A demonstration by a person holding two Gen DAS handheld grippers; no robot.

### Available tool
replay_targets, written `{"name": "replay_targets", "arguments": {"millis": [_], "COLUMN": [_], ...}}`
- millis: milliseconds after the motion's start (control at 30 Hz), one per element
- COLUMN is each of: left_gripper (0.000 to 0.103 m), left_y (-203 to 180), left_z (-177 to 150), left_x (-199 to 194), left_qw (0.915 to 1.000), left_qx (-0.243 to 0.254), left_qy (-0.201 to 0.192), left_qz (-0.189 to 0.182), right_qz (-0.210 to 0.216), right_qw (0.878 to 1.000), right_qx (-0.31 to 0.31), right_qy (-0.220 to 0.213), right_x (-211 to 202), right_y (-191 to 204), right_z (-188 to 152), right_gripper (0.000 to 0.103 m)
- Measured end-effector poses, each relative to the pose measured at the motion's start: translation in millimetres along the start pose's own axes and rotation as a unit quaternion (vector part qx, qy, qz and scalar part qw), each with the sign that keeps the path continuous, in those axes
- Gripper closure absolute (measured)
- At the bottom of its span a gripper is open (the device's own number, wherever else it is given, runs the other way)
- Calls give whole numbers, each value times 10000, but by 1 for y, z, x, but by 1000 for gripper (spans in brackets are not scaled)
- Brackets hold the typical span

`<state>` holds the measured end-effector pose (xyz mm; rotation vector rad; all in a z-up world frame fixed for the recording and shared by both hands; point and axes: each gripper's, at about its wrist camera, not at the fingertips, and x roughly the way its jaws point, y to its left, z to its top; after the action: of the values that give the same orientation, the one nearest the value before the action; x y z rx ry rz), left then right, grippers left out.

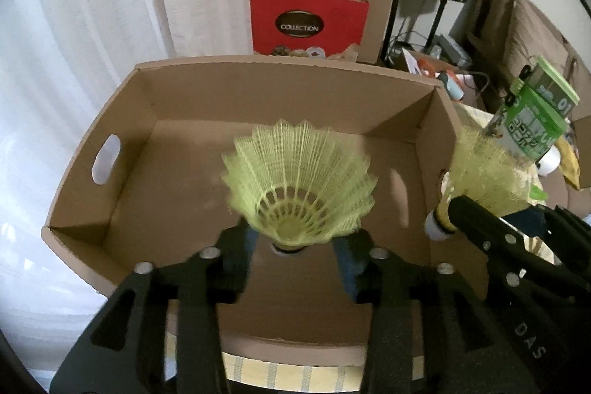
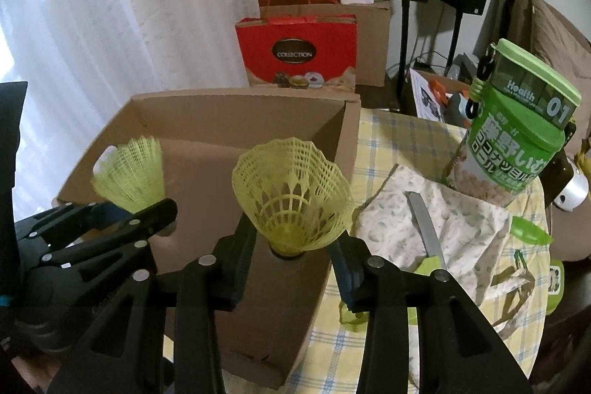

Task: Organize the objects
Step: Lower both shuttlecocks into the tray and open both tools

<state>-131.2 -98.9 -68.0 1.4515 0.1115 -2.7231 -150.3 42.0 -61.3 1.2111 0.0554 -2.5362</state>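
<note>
Shuttlecocks (image 1: 299,180) (image 2: 291,198) between each tool's (image 1: 295,250) (image 2: 291,257) parted fingers, cork bases hidden, grip unclear.

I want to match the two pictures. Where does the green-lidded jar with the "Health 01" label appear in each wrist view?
Left wrist view: the green-lidded jar is at the right edge, upper half, tilted, partly hidden behind a yellow shuttlecock.
Right wrist view: it is large at the upper right, leaning, its base behind a patterned cloth.
Shared landmark: the red "COLLECTION" box, behind the cardboard box.
</note>
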Motion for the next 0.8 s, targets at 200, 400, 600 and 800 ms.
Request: {"name": "replay_targets", "arguments": {"millis": [200, 400, 600, 800], "left_gripper": [54, 33, 19, 6], "left_y": [0, 3, 7, 10], "left_z": [0, 2, 8, 9], "left_x": [-3, -8, -17, -25], "left_qw": [10000, 9999, 9995, 9987], "left_qx": [42, -77, -112, -120], "left_qy": [-13, -91, -291, -464], "left_qz": [-15, -22, 95, 175], "right_qz": [41, -10, -301, -523], "right_qw": [10000, 9998, 9985, 9970], "right_qx": [42, 101, 53, 43], "right_qy": [-15, -161, -448, -571], "right_x": [-5, -17, -33, -43], "right_y": [0, -5, -10, -19], "right_z": [0, 1, 1, 1], "right_gripper": [58, 49, 31, 20]}}
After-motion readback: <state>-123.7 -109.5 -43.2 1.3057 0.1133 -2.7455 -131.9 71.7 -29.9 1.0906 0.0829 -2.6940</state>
